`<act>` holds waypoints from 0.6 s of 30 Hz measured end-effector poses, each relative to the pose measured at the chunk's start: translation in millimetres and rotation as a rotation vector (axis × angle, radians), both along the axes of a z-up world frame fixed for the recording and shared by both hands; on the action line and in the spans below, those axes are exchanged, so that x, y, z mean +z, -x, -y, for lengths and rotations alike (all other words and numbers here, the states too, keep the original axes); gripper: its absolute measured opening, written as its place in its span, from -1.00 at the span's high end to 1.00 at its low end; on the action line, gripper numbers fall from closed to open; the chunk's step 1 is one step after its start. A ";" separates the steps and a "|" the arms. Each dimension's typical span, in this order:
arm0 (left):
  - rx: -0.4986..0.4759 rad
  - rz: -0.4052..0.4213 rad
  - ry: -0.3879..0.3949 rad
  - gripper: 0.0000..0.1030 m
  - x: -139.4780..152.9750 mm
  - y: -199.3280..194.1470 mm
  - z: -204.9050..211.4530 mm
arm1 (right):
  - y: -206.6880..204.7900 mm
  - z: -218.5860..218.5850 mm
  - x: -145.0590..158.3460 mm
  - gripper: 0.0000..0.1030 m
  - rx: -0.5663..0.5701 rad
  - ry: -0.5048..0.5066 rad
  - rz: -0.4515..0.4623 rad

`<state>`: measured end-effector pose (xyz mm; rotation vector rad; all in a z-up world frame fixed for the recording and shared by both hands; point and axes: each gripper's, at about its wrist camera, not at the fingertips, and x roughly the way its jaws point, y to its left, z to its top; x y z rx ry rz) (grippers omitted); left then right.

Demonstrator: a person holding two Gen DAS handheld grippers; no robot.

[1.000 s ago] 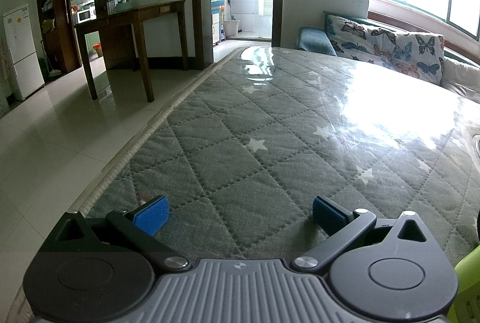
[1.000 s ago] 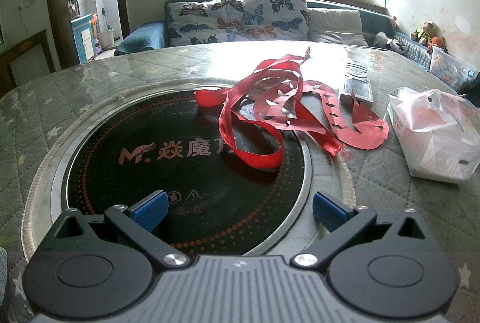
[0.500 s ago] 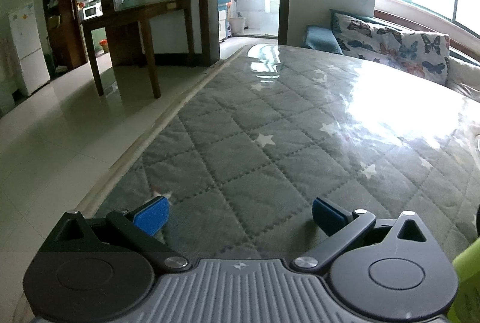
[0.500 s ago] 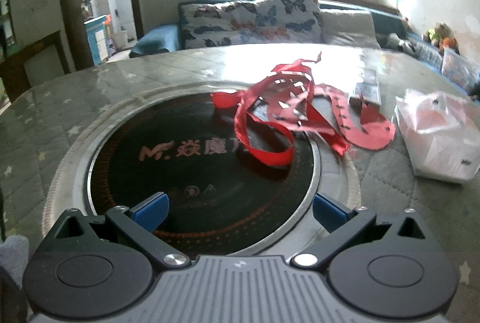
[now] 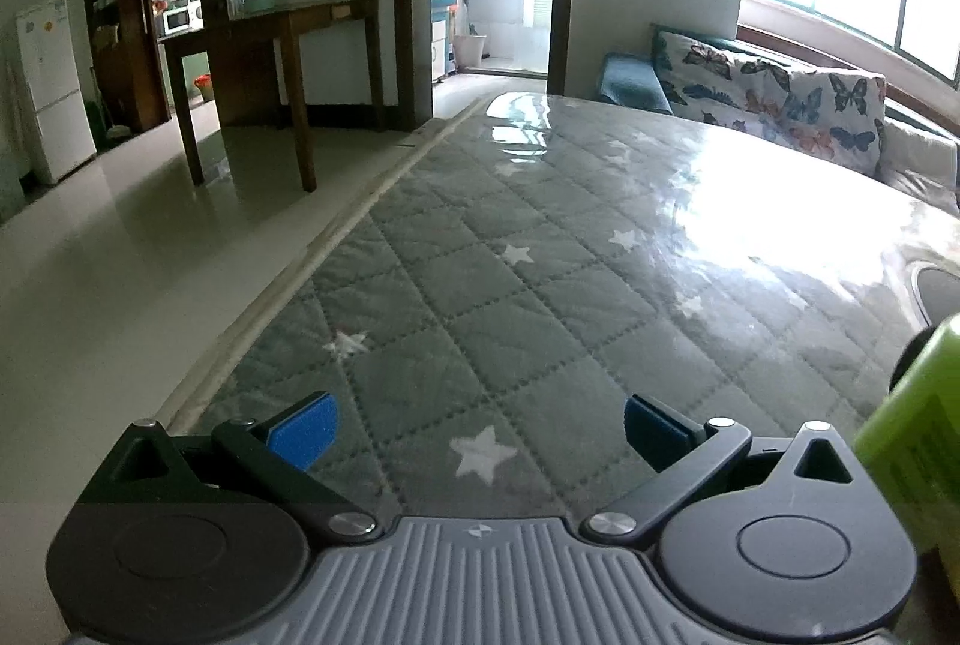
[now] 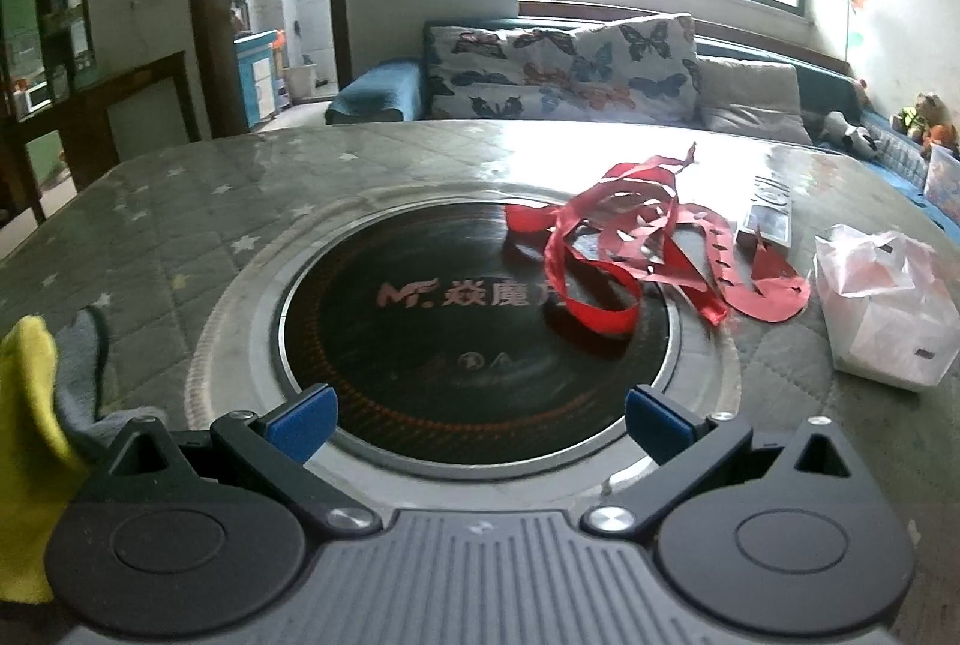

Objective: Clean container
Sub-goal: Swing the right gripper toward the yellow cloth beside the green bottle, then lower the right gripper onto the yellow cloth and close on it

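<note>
In the right wrist view a round black cooktop (image 6: 432, 333) with a metal rim is set into the quilted table. Red cut-paper ribbons (image 6: 636, 249) lie across its far right side. My right gripper (image 6: 480, 420) is open and empty over the cooktop's near edge. A yellow cloth (image 6: 27, 441) over a grey one (image 6: 84, 363) shows at the left edge. In the left wrist view my left gripper (image 5: 480, 429) is open and empty above the grey star-patterned table cover (image 5: 540, 285). A green bottle (image 5: 912, 429) stands at the right edge, close to the right finger.
A white plastic bag (image 6: 882, 309) lies right of the cooktop, a remote control (image 6: 771, 216) beyond the ribbons. The table's left edge (image 5: 288, 285) drops to a tiled floor. A sofa with butterfly cushions (image 6: 564, 69) stands behind the table. A wooden side table (image 5: 270, 63) stands far left.
Both grippers have pulled back and risen a little. The yellow and grey cloths have come into the right view at left. More of the green bottle shows in the left view.
</note>
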<state>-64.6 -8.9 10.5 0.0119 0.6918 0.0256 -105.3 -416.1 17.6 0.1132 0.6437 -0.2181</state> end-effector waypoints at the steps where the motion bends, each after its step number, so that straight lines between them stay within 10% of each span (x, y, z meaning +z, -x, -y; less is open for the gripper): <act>1: 0.003 -0.002 -0.007 -1.00 0.7 4.3 1.1 | 2.3 -1.7 1.2 -1.00 0.007 0.001 0.004; 18: -0.018 -0.010 -0.015 -1.00 28.9 39.0 -3.5 | 38.4 -26.2 23.2 -1.00 0.113 -0.091 0.104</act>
